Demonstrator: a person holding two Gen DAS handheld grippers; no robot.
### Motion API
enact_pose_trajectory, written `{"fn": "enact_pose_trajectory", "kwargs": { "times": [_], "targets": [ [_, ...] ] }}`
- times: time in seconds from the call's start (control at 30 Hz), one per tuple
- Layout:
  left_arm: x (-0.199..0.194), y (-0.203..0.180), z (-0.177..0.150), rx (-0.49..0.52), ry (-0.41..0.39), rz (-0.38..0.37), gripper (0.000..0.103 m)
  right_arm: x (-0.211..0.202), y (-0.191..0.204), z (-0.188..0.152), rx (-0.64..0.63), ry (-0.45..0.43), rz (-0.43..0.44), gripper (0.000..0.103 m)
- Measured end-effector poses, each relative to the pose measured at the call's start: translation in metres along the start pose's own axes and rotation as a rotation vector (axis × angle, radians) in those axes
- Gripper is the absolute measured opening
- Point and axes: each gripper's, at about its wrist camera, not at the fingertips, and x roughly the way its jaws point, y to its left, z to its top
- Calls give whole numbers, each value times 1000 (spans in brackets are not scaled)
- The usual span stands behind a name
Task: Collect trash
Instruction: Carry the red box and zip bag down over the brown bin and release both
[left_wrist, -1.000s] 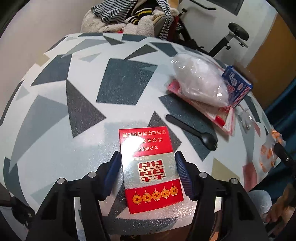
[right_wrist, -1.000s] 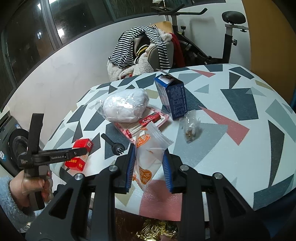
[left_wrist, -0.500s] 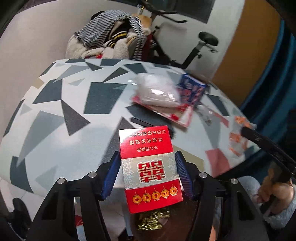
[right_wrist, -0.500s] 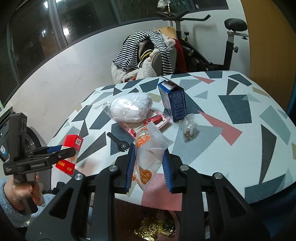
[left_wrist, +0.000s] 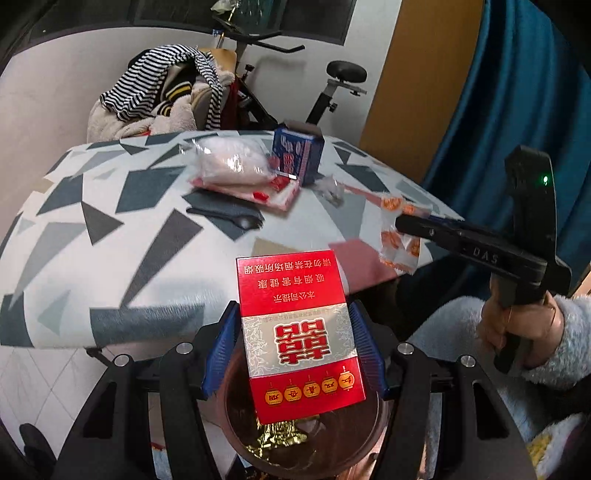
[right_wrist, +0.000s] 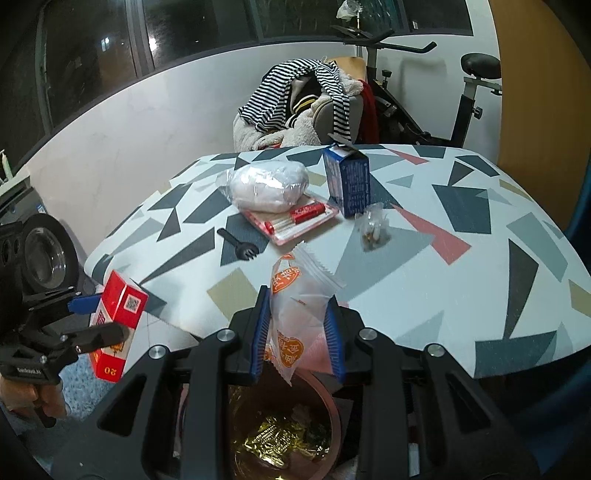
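Alignment: left gripper (left_wrist: 293, 349), clamping the red rectangular cigarette pack (left_wrist: 298, 339), and right gripper (right_wrist: 297, 332), clamping the clear orange-printed snack wrapper (right_wrist: 295, 314), hang directly above the round brown trash bin (right_wrist: 332, 406).

Patterned table (right_wrist: 461, 266) with fork (right_wrist: 238, 248), carton (right_wrist: 349, 179)

The bin (right_wrist: 280, 435) mouth lies open below both claws, only gold foil (right_wrist: 284, 441) inside. On the tabletop (right_wrist: 461, 280), a blue carton (right_wrist: 349, 181), bagged wad (right_wrist: 269, 186) and black fork (right_wrist: 240, 247) crowd the far middle; its right side is bare.
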Motion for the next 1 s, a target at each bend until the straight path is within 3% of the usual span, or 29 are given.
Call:
{"fn": "enact_pose_trajectory", "kwargs": {
  "times": [0.63,0.7,0.77,1.0],
  "targets": [
    [27,-2,-35,-1,104,-29,59,15,-14,-32,39,52,14,31],
    [27,-2,-36,-8,109,-44,62,16,-15,-33,42,55,16,31],
    [26,-1,-36,-16,102,-50,71,16,-14,-32,41,56,17,31],
    [7,5,-28,-57,30,1,87,20,-11,-36,31,76,42,31]
  ]
}}
